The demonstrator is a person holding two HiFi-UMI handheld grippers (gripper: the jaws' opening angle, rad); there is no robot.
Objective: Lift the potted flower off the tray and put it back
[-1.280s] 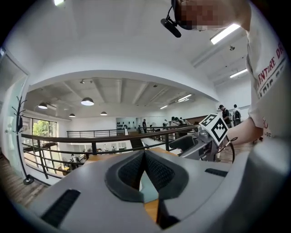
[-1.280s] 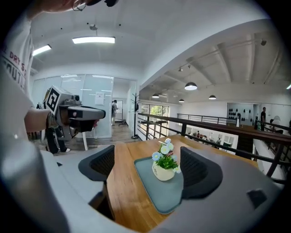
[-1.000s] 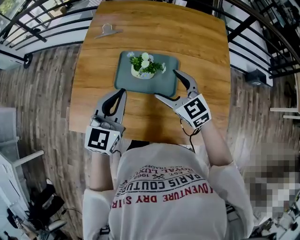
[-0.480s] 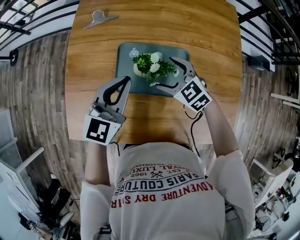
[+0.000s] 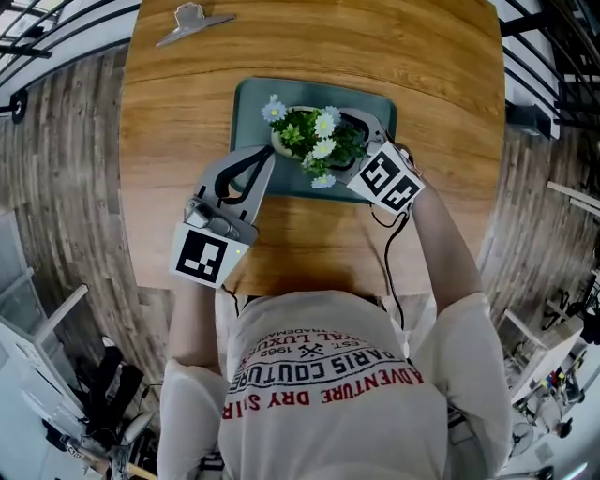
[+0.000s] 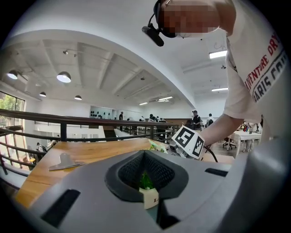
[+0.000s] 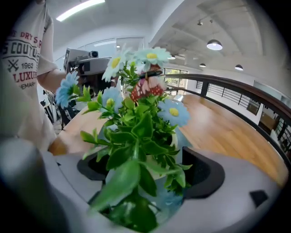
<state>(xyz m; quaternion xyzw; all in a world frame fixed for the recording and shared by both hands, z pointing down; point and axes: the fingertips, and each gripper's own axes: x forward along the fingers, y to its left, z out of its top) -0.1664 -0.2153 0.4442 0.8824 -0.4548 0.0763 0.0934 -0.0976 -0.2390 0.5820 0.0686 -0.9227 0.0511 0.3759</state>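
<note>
A potted flower point(image 5: 309, 136), green leaves with white and pale blue daisies in a white pot, stands over the dark green tray point(image 5: 251, 98) on the wooden table. My right gripper point(image 5: 335, 142) reaches in from the right with one jaw on each side of the pot. In the right gripper view the pot point(image 7: 175, 157) fills the gap between the pads of the right gripper point(image 7: 145, 175), and leaves hide the contact. My left gripper point(image 5: 265, 156) is shut, its tips at the tray's near left edge beside the plant. The left gripper point(image 6: 146, 182) holds nothing.
A metal binder clip point(image 5: 192, 21) lies at the table's far left, also seen as the clip point(image 6: 66, 161) in the left gripper view. The table point(image 5: 431, 56) ends near a black railing point(image 5: 28, 37). The person's torso fills the near side.
My right gripper has moved in from the tray's near right corner and closed around the pot. My left gripper has crept forward to the tray's near edge.
</note>
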